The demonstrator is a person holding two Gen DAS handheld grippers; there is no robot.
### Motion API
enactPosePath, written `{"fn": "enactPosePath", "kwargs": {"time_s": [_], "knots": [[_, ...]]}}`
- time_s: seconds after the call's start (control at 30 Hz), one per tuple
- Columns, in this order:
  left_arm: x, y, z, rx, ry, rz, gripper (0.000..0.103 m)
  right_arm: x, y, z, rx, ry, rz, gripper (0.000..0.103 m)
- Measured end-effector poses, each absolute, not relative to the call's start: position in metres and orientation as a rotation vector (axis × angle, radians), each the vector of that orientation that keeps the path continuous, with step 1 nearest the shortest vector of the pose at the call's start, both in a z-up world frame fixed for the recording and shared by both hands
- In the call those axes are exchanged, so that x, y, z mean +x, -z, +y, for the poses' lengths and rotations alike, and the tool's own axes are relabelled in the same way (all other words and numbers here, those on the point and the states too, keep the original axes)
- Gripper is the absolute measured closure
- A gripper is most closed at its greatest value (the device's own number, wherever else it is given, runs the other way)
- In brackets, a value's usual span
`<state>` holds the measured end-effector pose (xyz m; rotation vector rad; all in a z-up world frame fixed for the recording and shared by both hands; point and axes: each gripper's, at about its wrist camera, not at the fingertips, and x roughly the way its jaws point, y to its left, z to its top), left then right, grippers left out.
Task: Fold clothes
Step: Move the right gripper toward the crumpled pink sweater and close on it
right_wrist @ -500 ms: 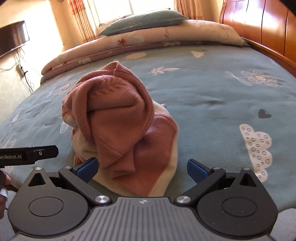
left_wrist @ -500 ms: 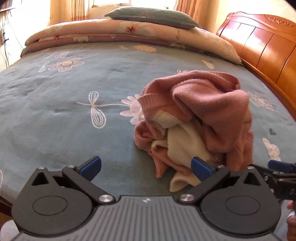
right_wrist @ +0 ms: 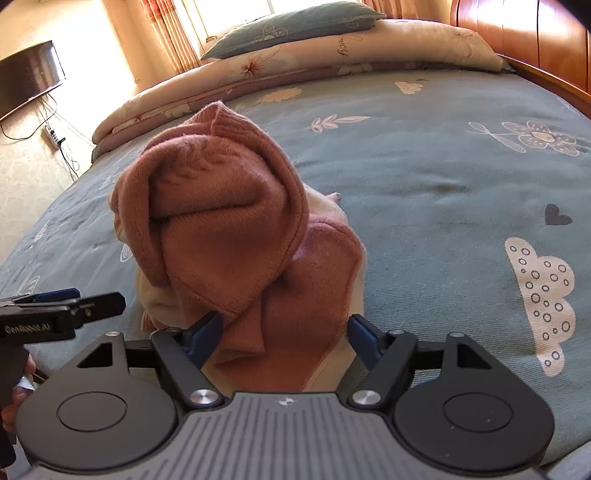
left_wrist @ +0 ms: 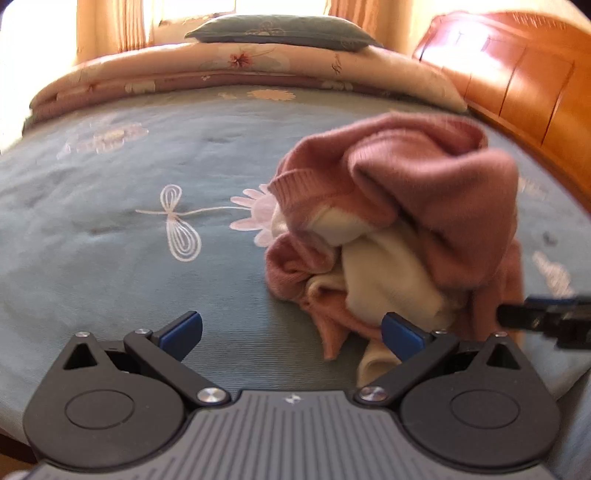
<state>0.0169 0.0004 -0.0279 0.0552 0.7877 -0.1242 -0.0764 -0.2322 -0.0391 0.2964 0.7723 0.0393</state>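
A crumpled pink knit sweater (right_wrist: 221,229) with cream lining and ribbed cuffs lies heaped on a blue-grey bedspread (right_wrist: 424,192) printed with white flowers, a cloud and a dark heart. The right gripper (right_wrist: 284,336) hangs over its near hem, blue-padded jaws spread around the fabric without pinching. At nine o'clock the left gripper (right_wrist: 92,304) shows, lettered "GenRobot.AI". In its own view the left gripper (left_wrist: 291,334) is spread wide, the sweater's edge at its right finger. Beyond lie a floral quilt (left_wrist: 240,70), a pillow (left_wrist: 280,33) and a glossy wooden headboard (left_wrist: 524,85).
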Motion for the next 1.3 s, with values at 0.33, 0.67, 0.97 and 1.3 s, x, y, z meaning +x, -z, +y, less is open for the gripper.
{"fn": "enactPosePath", "kwargs": {"time_s": [0.33,0.67,0.97,1.3], "knots": [[0.011,0.027,-0.001,0.056,0.148,0.742,0.001,-0.075,0.042,-0.231,0.255,-0.038,0.802,0.025],[0.007,0.024,-0.004,0.061,0.099,0.791,0.003,-0.072,0.04,-0.228,0.2,-0.074,0.839,0.025],[-0.002,0.018,-0.004,0.053,0.119,0.765,0.003,-0.067,0.02,-0.214,-0.066,-0.124,0.812,0.011],[-0.007,0.012,-0.001,0.045,0.097,0.772,0.015,-0.081,0.016,-0.206,0.0,-0.052,0.775,0.017]]}}
